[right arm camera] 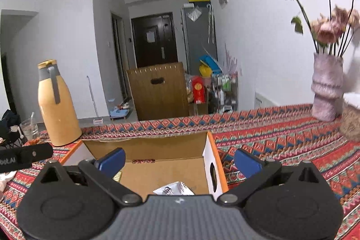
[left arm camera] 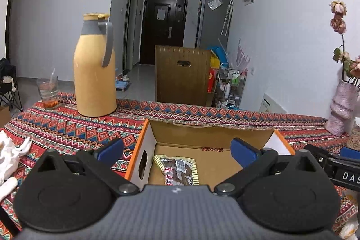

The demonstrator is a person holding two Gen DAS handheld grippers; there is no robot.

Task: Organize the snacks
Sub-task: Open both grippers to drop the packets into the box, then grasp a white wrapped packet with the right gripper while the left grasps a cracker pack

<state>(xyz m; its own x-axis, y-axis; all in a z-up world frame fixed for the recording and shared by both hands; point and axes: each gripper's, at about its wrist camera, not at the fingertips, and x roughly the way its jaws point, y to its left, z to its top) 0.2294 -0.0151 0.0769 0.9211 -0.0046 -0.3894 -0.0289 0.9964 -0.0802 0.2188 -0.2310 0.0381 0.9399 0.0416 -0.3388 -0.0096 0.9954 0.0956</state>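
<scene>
Cardboard, plain brown inside with an orange rim, makes up the open box (left arm camera: 209, 134) sitting on the bench under its red patterned cloth (left arm camera: 67, 125). The left tool (left arm camera: 177, 151) hangs over the box's near left corner with its blue fingers spread wide and nothing between them. Just below and ahead of it, a dark brown snack packet (left arm camera: 180, 170) lies flat on the box floor, close to the left wall with the oval hand hole; its near end is cut off by the tool's grey body.

The right tool (right arm camera: 180, 161) hovers over the same box (right arm camera: 157, 143) from the other side, fingers likewise apart and empty. Beneath it a white packet (right arm camera: 174, 189) shows only as a crumpled corner poking out above the tool's body, so the print on it cannot be read. A sliver of striped wrapper peeks from behind its left finger.

Further back on the bench stand a yellow flask (left arm camera: 95, 69), a drinking glass (left arm camera: 48, 91) and a pink vase (right arm camera: 327, 87) of dried flowers. Something white lies at the left edge, too cropped to identify.
</scene>
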